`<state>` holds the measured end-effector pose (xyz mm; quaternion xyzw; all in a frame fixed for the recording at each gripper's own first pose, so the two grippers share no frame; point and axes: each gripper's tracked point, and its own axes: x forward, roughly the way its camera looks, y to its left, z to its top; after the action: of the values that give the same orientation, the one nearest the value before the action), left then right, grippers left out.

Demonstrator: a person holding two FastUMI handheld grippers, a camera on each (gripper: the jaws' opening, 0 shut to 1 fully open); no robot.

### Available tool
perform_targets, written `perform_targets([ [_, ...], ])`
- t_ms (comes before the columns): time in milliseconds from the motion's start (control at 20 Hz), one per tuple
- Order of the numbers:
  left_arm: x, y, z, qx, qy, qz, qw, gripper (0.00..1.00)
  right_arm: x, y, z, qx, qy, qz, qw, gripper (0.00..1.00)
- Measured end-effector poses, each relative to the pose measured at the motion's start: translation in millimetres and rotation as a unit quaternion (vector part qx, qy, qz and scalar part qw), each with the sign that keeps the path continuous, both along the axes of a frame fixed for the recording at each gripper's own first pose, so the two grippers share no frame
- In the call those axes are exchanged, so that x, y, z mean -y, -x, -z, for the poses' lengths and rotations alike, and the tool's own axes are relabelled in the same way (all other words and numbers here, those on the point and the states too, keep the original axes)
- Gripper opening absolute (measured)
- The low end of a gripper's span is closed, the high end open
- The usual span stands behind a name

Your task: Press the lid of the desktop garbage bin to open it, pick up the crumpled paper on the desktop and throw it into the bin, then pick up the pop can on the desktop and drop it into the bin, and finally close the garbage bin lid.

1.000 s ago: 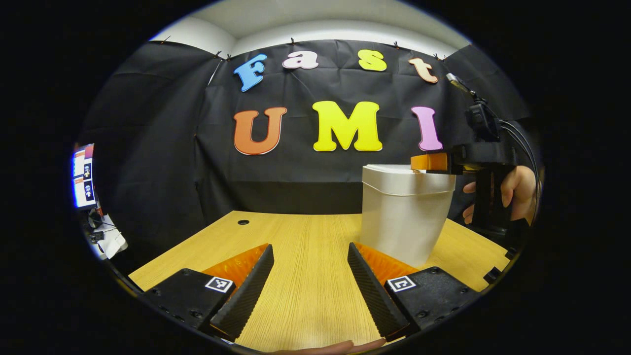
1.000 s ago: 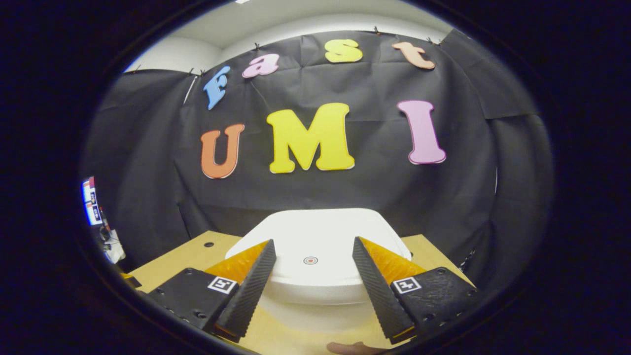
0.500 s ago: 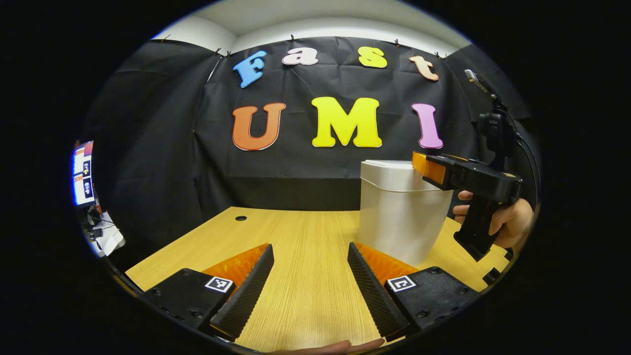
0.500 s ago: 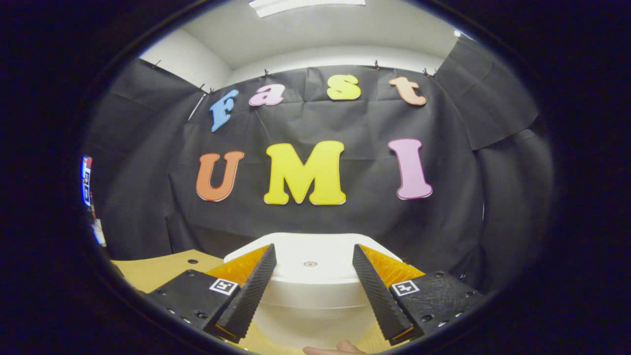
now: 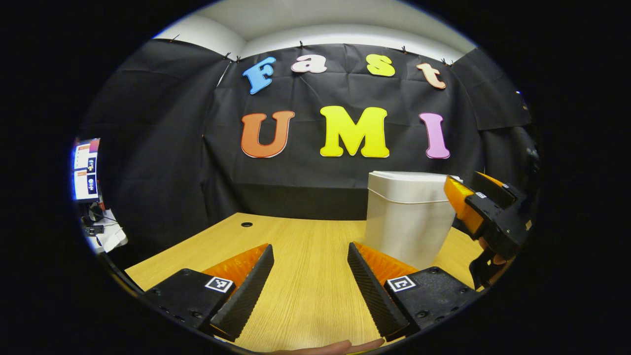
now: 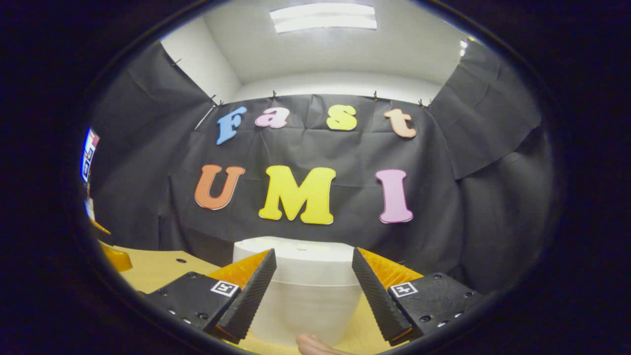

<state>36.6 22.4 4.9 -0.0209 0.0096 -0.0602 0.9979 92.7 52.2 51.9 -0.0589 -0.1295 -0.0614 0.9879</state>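
We see the left gripper spread wide over the wooden desk, gripping nothing; its fingers carry small square code tags, unreadable. The right gripper gapes likewise, empty, just before the white garbage bin, lid down. Our right hand is mostly hidden behind that gripper.

Right gripper drawn back from above the bin lid, now lower at 3 o'clock in the left gripper view, just beside the bin, fingers parted as before. Holding hand now mostly hidden. In the right gripper view, tilted upward: lid sunk toward 6 o'clock, ceiling light newly visible at 12 o'clock.
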Motion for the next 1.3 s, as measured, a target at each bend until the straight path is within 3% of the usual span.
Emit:
perform_targets([
  [400, 18, 8, -2, 0.008, -0.007, 0.008, 1.000, 0.97, 21, 82, 17, -0.013, -0.049, -0.024, 0.998, 0.95],
  [550, 19, 14, 0, 0.004, -0.005, -0.011, 1.000, 0.98, 49, 96, 35, -0.044, -0.049, -0.006, 0.998, 0.95],
  [650, 36, 19, 4, 0.009, -0.001, 0.008, 1.000, 0.97, 65, 107, 34, -0.048, -0.058, 0.003, 0.997, 0.95],
  [800, 43, 21, 20, -0.017, -0.008, 0.006, 1.000, 0.98, 83, 112, 28, -0.053, -0.066, 0.014, 0.996, 0.95],
  [1300, 59, 32, 6, -0.003, -0.020, 0.008, 1.000, 0.97, 84, 117, 21, -0.072, -0.045, 0.007, 0.996, 0.95],
])
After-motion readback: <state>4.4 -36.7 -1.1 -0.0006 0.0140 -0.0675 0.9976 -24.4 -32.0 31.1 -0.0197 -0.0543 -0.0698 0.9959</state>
